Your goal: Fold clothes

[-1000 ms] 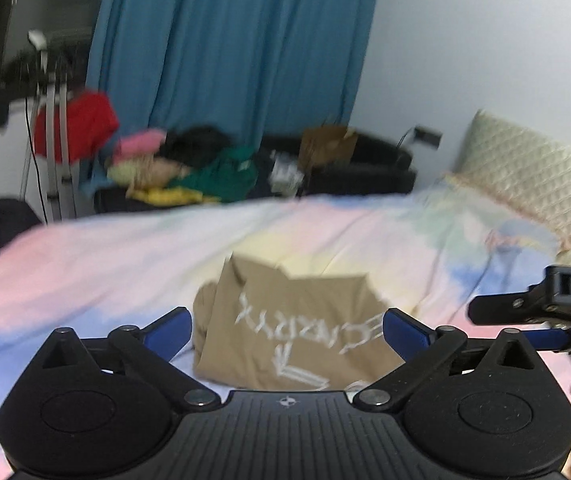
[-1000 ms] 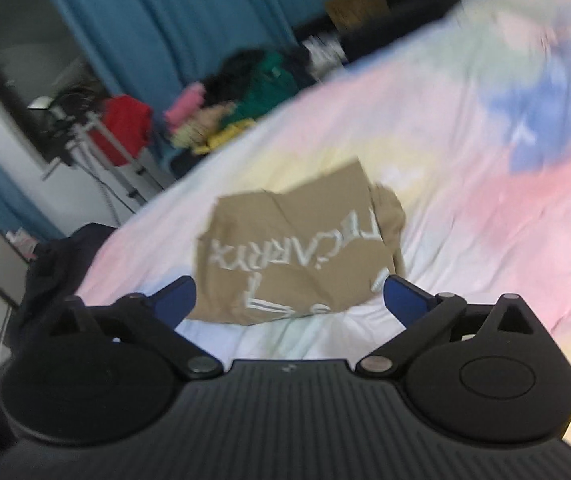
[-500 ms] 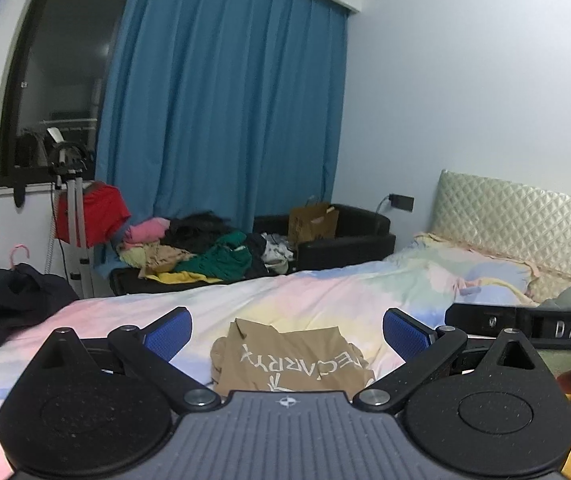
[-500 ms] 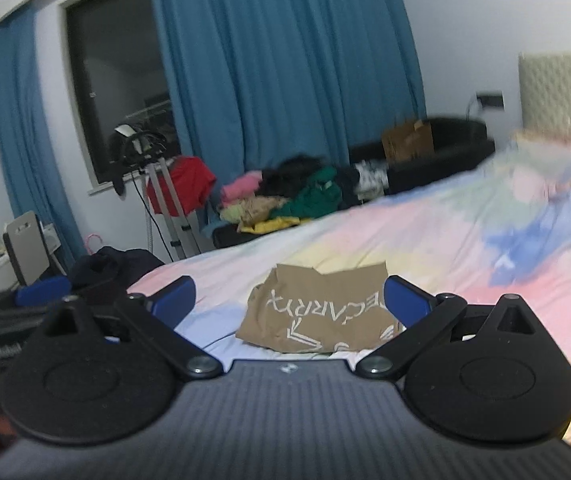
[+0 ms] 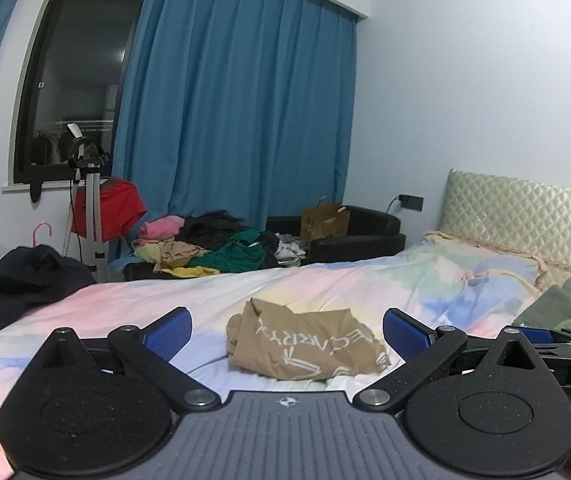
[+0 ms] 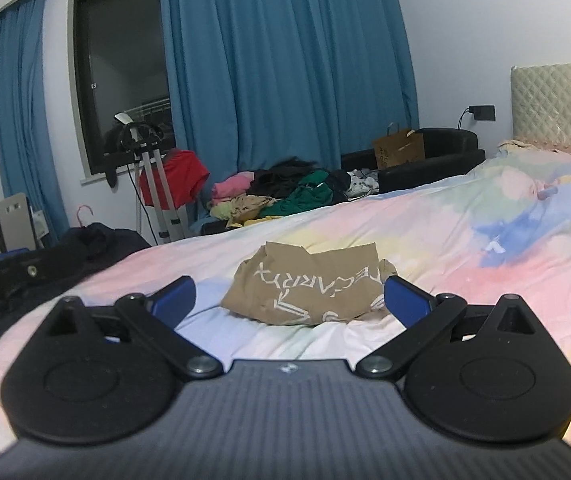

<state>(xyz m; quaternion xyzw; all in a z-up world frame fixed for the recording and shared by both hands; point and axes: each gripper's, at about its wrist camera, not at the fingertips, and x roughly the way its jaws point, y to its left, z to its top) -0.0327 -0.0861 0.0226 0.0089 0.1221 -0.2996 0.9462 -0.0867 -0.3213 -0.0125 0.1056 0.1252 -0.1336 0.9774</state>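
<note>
A: Status of the left gripper (image 5: 287, 330) and right gripper (image 6: 289, 294)?
B: Both have risen and levelled from a downward tilt. The tan shirt (image 5: 305, 346) now sits lower in view; curtain (image 6: 281, 64) and window (image 5: 77, 80) now visible.

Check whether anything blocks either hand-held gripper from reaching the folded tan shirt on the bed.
Nothing visible does. The tan shirt lies ahead of the open left hand-held gripper and right hand-held gripper, with only bare bedsheet between.
</note>
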